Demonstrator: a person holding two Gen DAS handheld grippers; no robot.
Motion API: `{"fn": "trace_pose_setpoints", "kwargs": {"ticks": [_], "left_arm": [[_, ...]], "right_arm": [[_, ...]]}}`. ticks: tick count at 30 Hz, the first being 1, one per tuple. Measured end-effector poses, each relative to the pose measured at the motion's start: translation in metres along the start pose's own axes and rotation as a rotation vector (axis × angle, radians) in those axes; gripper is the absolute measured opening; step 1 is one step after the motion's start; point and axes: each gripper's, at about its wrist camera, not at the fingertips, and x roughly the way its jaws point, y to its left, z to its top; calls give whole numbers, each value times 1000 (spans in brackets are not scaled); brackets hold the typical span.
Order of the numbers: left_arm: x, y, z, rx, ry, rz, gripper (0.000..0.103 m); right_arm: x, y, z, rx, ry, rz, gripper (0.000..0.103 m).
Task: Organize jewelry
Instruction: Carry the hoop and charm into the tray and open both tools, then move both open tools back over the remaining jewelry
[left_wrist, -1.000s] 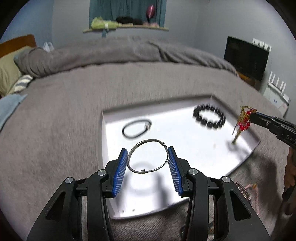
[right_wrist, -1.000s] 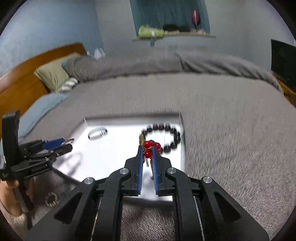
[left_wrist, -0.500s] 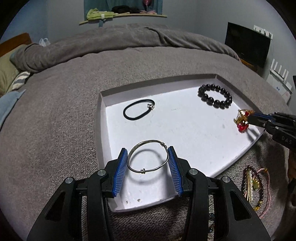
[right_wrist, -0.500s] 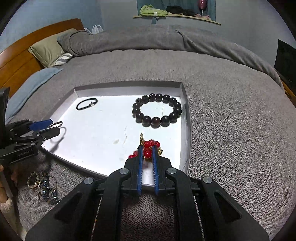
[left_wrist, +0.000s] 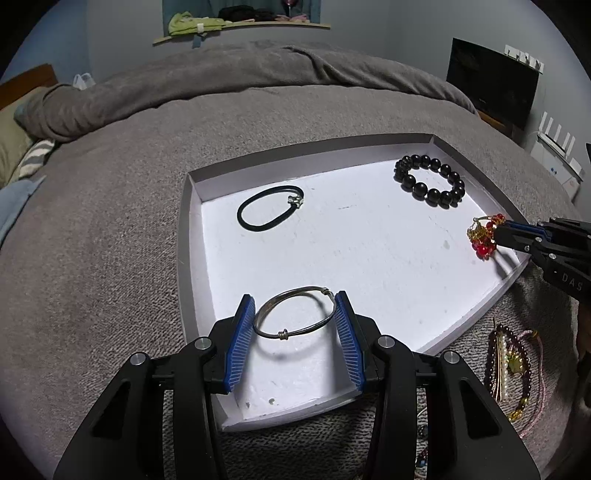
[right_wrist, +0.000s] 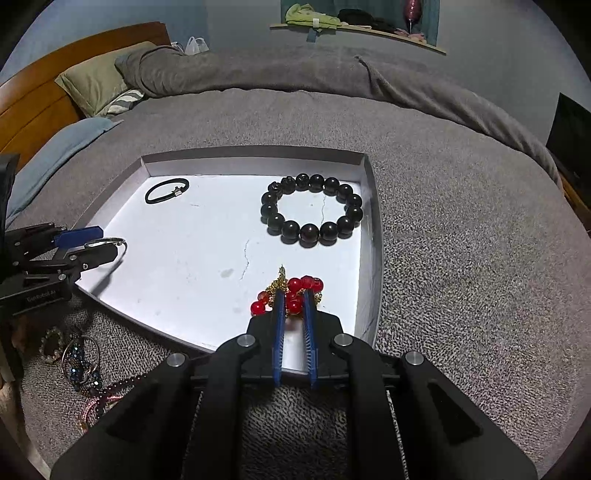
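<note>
Bed (right_wrist: 461, 229) with grey blanket, wooden headboard (right_wrist: 40, 99), olive pillow (right_wrist: 99, 81). Blue-grey walls (left_wrist: 388, 33), shelf (left_wrist: 251, 27) holding clothes, dark TV screen (left_wrist: 491, 85) at right. Dim room light.

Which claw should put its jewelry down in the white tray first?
Probably the right claw: its red bead piece looks low over the white tray, on bare floor. The left claw holds the silver bangle higher, judging by its separate shadow.

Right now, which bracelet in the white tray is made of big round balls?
The black bead bracelet, lying near the tray's far right corner. The black cord band at the far left is smooth, and the thin silver bangle is plain wire held in the left tongs.
</note>
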Motion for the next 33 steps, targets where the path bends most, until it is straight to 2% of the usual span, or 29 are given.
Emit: {"fn": "trace_pose_setpoints", "kwargs": {"ticks": [7,10,17,20,22,23,25,27,30,33], "left_arm": [[-2,0,-1,-2,-12,1,46],[-5,0,-1,-6,-22,0,47],[-15,0,0,-11,-61,-3,50],[-17,-2,2,-10,-75,-6,50],[-21,-5,3,-2,-90,1,52],[-23,-6,3,1,-101,4,55],[-29,-7,3,-3,-131,9,62],[-36,-9,1,-11,-155,9,72],[-47,-9,-2,-34,-200,17,81],[-61,-8,-7,-68,-257,29,86]], "right_arm": [[-1,-3,0,25,-5,16,13],[-4,-2,2,26,-14,25,22],[-21,-1,6,36,-104,11,34],[-27,-5,8,57,-135,8,36],[-30,-8,9,76,-157,7,47],[-32,-9,9,85,-166,5,57],[-35,-10,8,96,-186,3,61],[-37,-10,7,97,-195,-5,81],[-41,-8,6,103,-225,-7,98],[-51,-6,2,110,-280,-37,98]]}}
